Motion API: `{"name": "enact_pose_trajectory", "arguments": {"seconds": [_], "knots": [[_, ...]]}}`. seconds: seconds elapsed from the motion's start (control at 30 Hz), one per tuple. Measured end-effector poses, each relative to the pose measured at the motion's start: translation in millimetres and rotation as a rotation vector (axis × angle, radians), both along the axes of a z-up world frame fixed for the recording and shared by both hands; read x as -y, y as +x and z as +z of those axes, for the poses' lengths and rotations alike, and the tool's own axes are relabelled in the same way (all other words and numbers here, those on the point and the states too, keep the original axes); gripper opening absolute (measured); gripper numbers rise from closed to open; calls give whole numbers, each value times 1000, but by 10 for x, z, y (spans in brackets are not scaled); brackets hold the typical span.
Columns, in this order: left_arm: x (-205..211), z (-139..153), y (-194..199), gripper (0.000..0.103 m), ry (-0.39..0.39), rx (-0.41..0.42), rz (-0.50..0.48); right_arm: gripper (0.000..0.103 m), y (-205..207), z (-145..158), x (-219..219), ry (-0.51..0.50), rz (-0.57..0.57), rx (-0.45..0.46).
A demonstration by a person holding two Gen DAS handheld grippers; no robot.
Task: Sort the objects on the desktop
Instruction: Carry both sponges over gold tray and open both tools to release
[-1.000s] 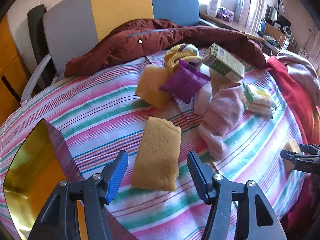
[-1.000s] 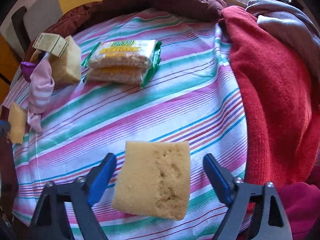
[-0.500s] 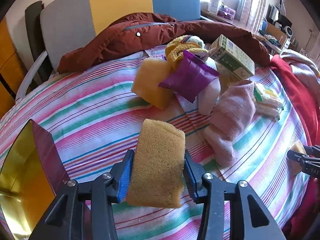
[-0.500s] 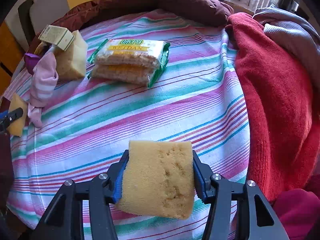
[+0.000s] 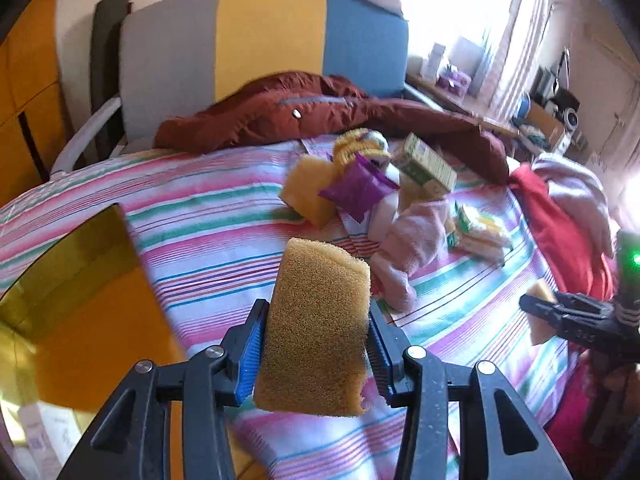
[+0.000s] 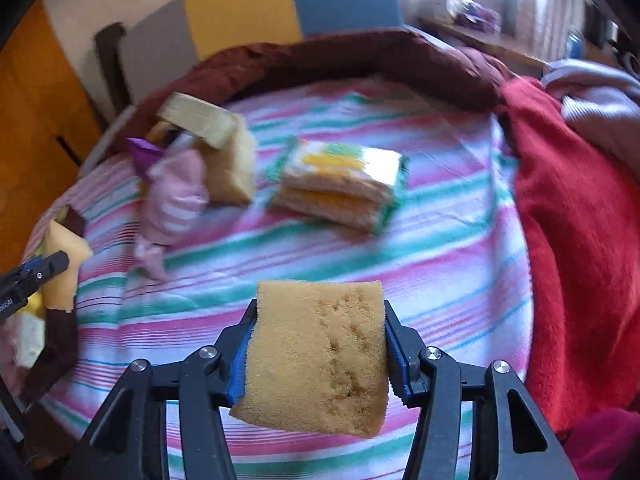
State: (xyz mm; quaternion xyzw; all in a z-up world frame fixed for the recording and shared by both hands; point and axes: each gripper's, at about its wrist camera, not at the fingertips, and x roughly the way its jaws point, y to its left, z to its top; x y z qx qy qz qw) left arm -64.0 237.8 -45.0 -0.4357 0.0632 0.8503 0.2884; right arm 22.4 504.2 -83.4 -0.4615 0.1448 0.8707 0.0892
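Observation:
My left gripper [image 5: 316, 344] is shut on a long yellow-brown sponge [image 5: 316, 328], lifted off the striped cloth [image 5: 208, 236]. My right gripper [image 6: 318, 354] is shut on a wider tan sponge [image 6: 320, 360], also held above the cloth [image 6: 440, 264]. In the left wrist view the right gripper [image 5: 540, 312] shows at the right edge with its sponge. In the right wrist view the left gripper [image 6: 36, 272] shows at the left edge with its sponge [image 6: 64, 264].
A heap lies further back: another sponge [image 5: 308, 192], a purple packet [image 5: 356, 192], a green carton [image 5: 428, 168], a pink sock [image 5: 412, 244], a sponge pack [image 6: 344, 188]. A gold box [image 5: 76, 300] stands at left. Dark red jacket [image 5: 280, 116] behind, red cloth [image 6: 576, 240] at right.
Both grippers closed on the sponges that lay between their open fingers, then lifted them off the cloth. Both views have tilted upward.

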Motion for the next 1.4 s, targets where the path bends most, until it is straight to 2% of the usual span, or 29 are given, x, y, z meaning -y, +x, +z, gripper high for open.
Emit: {"name": "enact_pose_trajectory", "arguments": {"seconds": [0.23,0.5,0.8,1.13,1.3,1.37,1.4], "knots": [[608,298,80,47,44,-64,107,55,-102,89,400,-31,123,-31],[1352,413,35,47,58,-90,249,56,-432,313,1338,-68,343,-84],[2182,447,-90,47,47,-119,408,56,-852,475,2505,-111,565,-114],[2800,219,-298,49,25,-66,551,57,-1379,549,3366,-178,633,-98],[2933,71,-305,56,27,-24,576,65,-1546,598,3664,-202,644,-110],[2965,38,-300,58,24,-16,580,79,-1582,599,3707,-212,640,-113],[2980,28,-291,59,23,-13,587,81,-1593,598,3725,-219,637,-116]]}}
